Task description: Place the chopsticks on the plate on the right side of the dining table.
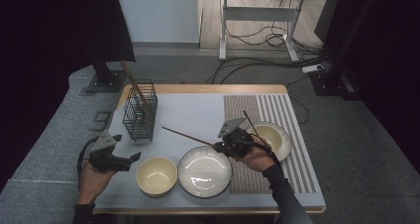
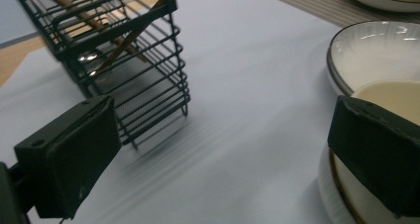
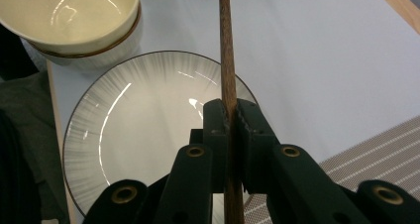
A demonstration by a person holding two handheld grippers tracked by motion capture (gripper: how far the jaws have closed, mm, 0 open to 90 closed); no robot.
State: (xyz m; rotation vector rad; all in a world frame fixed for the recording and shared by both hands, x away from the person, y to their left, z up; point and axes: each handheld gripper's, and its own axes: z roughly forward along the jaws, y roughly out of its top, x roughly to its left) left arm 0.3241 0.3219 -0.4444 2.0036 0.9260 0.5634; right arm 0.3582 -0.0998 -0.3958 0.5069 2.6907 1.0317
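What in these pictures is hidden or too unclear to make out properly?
- Chopstick: right gripper view, its near end is hidden inside the right gripper and its far tip is cut off by the top edge.
- Wire basket: left gripper view, its top is cut off by the edge, and its foot is motion-blurred.
- Cream bowl: left gripper view, mostly covered by the left gripper.

The chopstick (image 3: 227,45) runs off the right gripper view's top edge. The rack (image 2: 119,60) is cut off at the left gripper view's top, and its contents are blurred.
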